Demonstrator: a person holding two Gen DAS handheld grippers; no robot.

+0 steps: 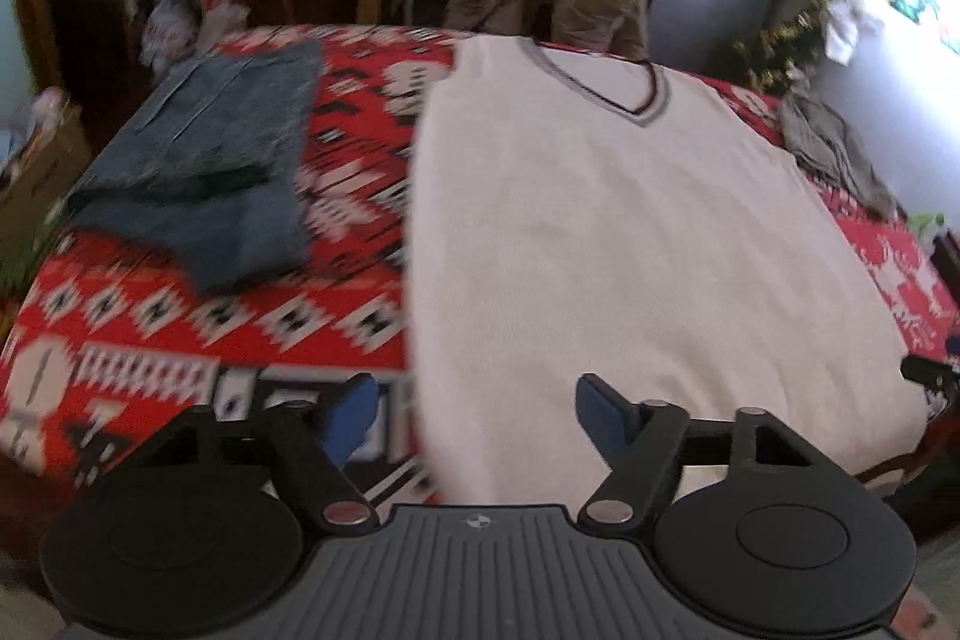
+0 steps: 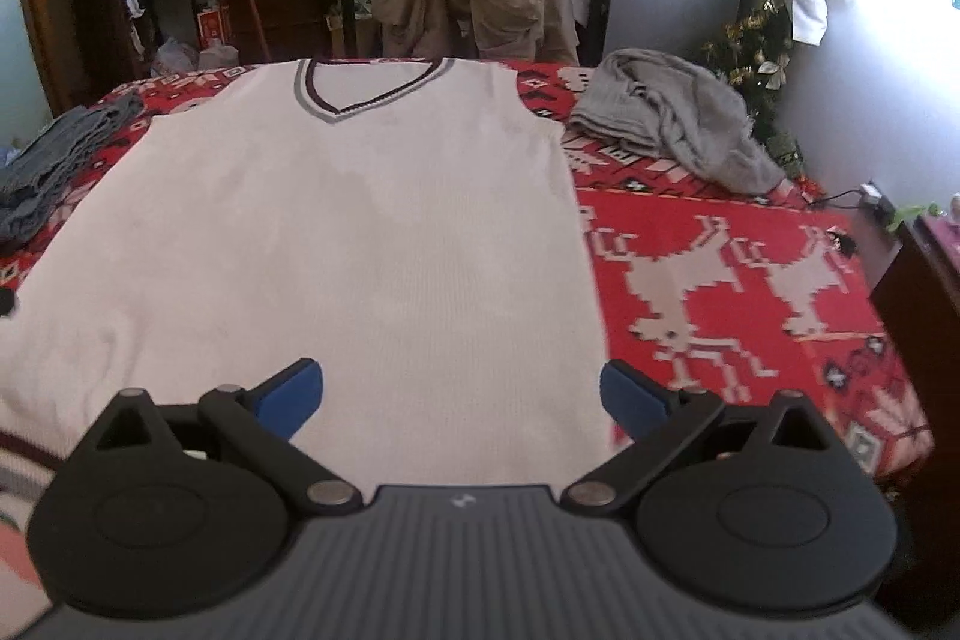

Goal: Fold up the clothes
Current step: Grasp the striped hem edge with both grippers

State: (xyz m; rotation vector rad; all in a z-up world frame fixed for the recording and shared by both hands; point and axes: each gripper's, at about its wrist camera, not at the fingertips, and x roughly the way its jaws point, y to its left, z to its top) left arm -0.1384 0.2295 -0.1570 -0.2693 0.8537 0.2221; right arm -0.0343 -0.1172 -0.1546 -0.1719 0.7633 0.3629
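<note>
Nearest to me are my own blue pads: my left gripper point(image 1: 477, 418) stands partly open with nothing between the fingers, hovering over the near left edge of the white vest point(image 1: 630, 244); my right gripper point(image 2: 462, 400) is spread wide and empty above the vest's near right corner. Left of the vest lies a folded denim piece point(image 1: 204, 172), the vest itself is spread flat in the middle of the red patterned blanket point(image 2: 750, 250), and a crumpled grey garment point(image 2: 672, 117) sits to its right. If I pinch too deep I may catch the blanket with the hem, and uneven grips would skew the fold. The hem below my fingers is cut off, and the left view is blurred.
</note>
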